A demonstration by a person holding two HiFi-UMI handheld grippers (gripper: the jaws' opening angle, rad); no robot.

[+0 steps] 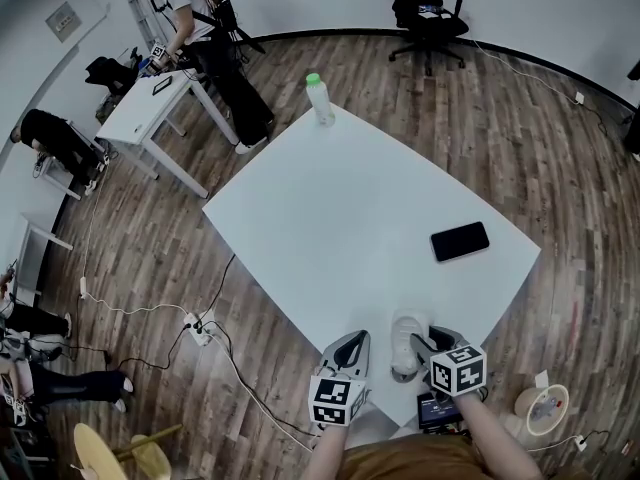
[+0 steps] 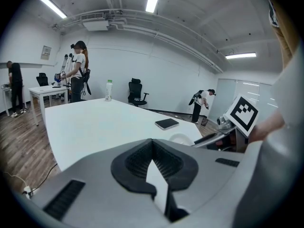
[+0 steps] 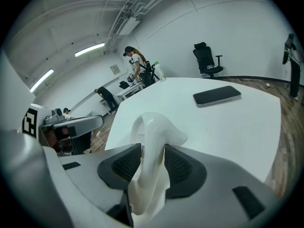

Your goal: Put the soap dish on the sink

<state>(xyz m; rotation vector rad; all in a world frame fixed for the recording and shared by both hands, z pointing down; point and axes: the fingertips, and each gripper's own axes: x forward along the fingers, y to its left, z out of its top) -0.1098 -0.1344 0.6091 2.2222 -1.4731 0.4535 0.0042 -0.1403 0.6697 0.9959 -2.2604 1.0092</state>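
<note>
**Wood-floored room, white bench (image 1: pixel 330 218), soap dish (image 1: pixel 405 340) gripped at its near edge**

Seen from the head view, a large white bench stood at an angle on a floor of brown wood planks. A black phone (image 1: pixel 460 241) lay flat toward the bench's right side. A clear bottle with a green cap (image 1: pixel 319 99) stood upright at the far corner, well apart from the phone. Beyond the bench were a black office chair (image 1: pixel 430 13) and a smaller white table (image 1: pixel 150 103), with a person (image 1: pixel 200 18) standing beside that table.

Both tools sat low at the near edge of the bench, close together, each carrying a cube with square markers. The right hand-held gripper (image 3: pixel 152 160) was clamped on the soap dish, a smooth white piece. Its dark ribbed pads pressed on both sides of the dish, which stood on edge between them and rose above the jaws. From above, the dish sat over the bench's near edge, just left of the right hand-held gripper's marker cube.

The left hand-held gripper (image 2: pixel 152 148) had its jaws together at the tips with nothing between them. It pointed across the bench, just beside the right one.
</note>
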